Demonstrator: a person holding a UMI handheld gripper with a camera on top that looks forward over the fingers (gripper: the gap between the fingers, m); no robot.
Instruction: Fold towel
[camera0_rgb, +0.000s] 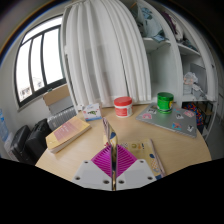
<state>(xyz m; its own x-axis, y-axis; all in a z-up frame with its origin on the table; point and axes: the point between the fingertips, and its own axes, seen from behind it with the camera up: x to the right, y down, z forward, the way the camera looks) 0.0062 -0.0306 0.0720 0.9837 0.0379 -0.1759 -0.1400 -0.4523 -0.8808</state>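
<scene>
My gripper is over the near edge of a tan table. Its two fingers stand together, the magenta pads meeting in a thin line at the tips, and nothing shows between them. I see no towel that I can tell apart from the tan surface. A thin stick-like item lies on the table just ahead of the fingertips.
A red cup and a green cup stand at the far side of the table. A patterned tray lies below the green cup. A book and a cardboard box are left. A white curtain, a window and shelves stand beyond.
</scene>
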